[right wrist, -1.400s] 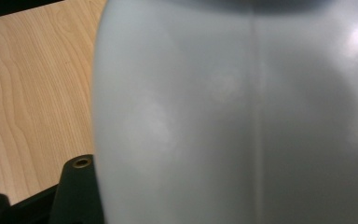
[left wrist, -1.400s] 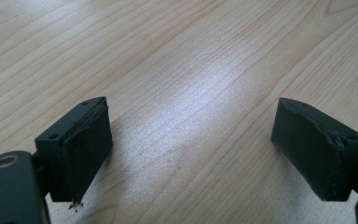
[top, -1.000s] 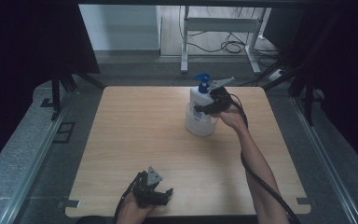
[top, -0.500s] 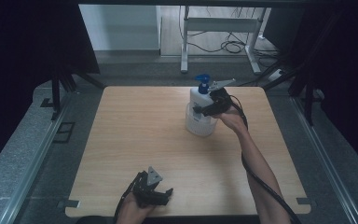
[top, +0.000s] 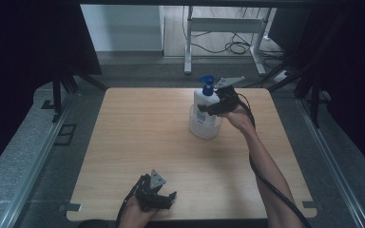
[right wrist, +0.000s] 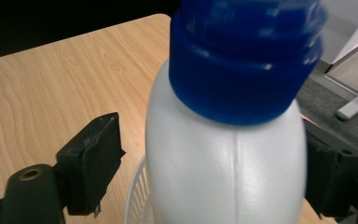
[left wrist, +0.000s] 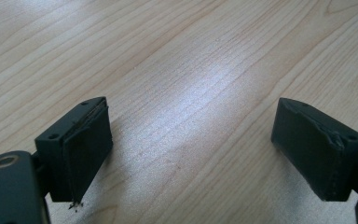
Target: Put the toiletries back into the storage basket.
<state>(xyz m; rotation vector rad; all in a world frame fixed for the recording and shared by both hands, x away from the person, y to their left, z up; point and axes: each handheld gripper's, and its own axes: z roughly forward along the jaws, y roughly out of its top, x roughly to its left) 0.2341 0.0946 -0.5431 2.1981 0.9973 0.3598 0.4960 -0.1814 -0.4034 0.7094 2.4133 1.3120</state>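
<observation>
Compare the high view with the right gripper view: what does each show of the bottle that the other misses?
High view alone: the white bottle stands in a clear cup on the table, with the left gripper far off at the near edge. Right gripper view alone: a gap between the left jaw and the bottle's shoulder, and the cap's ribbing. Both: the right gripper, whose jaws have just been opening, around the bottle.

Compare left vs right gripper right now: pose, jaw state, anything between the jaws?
The left gripper sits low at the table's near edge; the right gripper is raised at the far side. Bare wood lies between the left jaws; the right jaws, which have just been opening, flank the white bottle, left pad clear. Both are black, two-jawed and open.
</observation>
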